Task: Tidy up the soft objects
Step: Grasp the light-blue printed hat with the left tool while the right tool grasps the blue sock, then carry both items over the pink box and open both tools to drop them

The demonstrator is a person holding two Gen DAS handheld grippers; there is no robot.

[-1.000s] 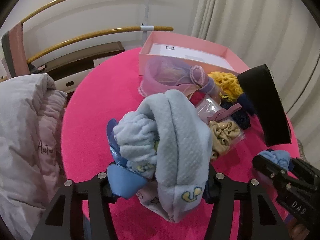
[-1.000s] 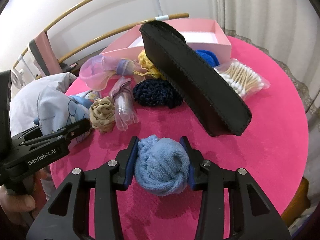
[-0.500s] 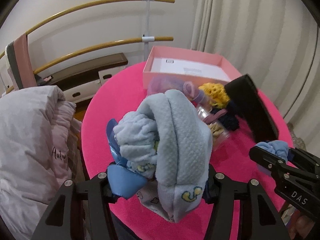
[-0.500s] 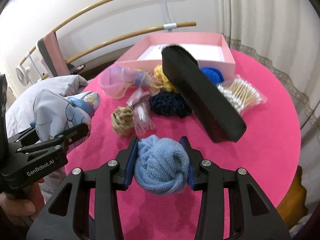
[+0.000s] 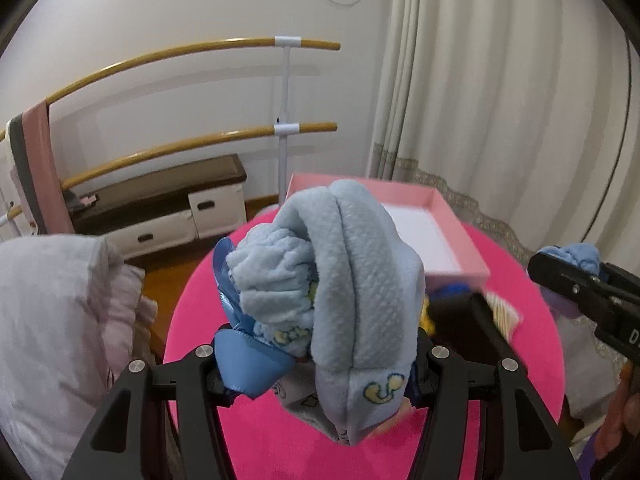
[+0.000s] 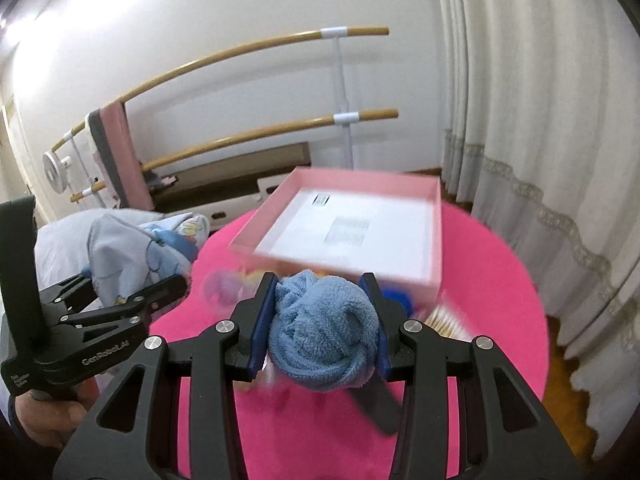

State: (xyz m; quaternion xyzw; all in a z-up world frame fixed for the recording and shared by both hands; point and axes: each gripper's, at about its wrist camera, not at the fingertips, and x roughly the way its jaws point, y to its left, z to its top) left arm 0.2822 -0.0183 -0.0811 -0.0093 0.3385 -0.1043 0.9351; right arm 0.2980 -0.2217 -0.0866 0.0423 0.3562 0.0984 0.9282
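Observation:
My left gripper (image 5: 316, 360) is shut on a pale blue fleece bundle (image 5: 352, 280) with a blue satin ribbon (image 5: 248, 360), held high above the pink round table (image 5: 280, 440). My right gripper (image 6: 324, 320) is shut on a rolled blue terry cloth (image 6: 324, 332), also lifted off the table. Each gripper shows in the other's view: the right gripper (image 5: 576, 280) at the right edge with its blue cloth (image 5: 576, 254), the left gripper (image 6: 132, 304) at the left with its bundle (image 6: 136, 248). The open pink box (image 6: 436, 232) lies beyond, white inside.
Under the grippers lie mostly hidden small items: a black strap (image 5: 484, 320), cotton swabs (image 6: 444, 320), a dark blue knit piece (image 6: 396, 296). Pale bedding (image 5: 48, 312) lies left of the table. A wooden barre (image 5: 180, 56) and curtains (image 5: 500, 100) stand behind.
Both grippers have risen with their cloths still held. The table and its items have dropped lower and smaller in both views, and the pink box now shows from above.

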